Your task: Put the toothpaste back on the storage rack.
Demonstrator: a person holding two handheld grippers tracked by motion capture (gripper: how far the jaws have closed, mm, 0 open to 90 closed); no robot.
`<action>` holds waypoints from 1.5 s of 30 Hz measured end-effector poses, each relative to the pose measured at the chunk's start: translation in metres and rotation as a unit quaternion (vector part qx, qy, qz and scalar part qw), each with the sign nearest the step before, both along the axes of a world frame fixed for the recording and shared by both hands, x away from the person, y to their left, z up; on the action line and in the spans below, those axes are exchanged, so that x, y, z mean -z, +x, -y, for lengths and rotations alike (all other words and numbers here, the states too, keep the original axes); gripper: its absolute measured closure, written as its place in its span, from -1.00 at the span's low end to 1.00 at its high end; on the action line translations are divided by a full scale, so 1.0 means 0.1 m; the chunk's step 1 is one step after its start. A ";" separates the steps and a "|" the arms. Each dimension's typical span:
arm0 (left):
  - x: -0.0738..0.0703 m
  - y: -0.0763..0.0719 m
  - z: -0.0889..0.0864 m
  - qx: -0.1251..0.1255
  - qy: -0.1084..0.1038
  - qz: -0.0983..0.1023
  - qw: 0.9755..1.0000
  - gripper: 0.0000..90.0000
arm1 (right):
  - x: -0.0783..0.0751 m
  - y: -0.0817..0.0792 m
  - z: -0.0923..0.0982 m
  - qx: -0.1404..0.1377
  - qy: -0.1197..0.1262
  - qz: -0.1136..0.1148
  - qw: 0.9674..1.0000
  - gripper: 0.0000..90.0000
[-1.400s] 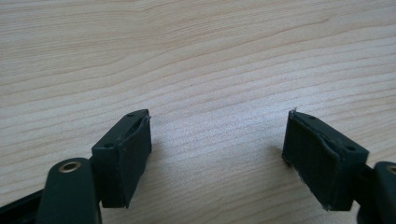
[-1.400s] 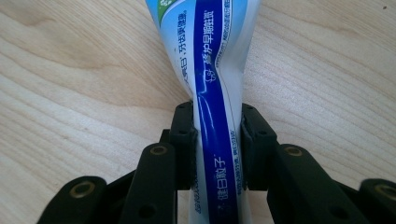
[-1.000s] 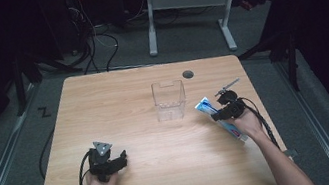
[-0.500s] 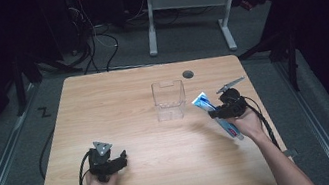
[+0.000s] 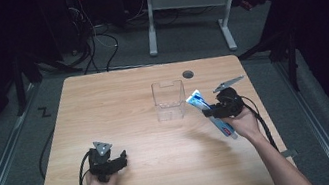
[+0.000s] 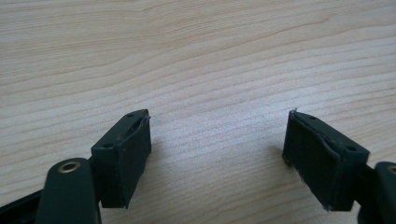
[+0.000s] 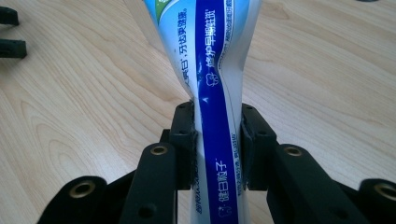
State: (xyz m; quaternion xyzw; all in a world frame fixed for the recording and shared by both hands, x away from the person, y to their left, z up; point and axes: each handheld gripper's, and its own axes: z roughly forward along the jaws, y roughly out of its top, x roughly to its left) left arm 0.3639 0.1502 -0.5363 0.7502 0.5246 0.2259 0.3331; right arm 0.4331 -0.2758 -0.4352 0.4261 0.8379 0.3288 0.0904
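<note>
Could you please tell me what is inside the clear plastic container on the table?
The clear container looks empty: the wooden table shows through its walls. The toothpaste tube is outside it, clamped in the right gripper just beside it. Reflections hide some of its bottom.

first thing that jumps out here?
The blue-and-white toothpaste tube pinched between the right gripper jaws, lifted off the table at the right, beside the clear plastic box at mid-table. Near the front left, the left gripper sits low over bare wood, jaws wide apart.
</note>
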 end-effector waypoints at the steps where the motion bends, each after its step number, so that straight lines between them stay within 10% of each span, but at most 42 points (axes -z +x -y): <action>1: 0.00 0.00 0.00 0.000 0.000 0.000 1.000 -0.47 | -0.01 0.00 -0.01 0.000 0.003 0.002 1.000 0.57; 45: 0.00 0.00 0.00 0.001 0.000 -0.001 1.000 -0.48 | -0.60 0.24 -0.53 -0.044 0.060 0.074 0.995 0.57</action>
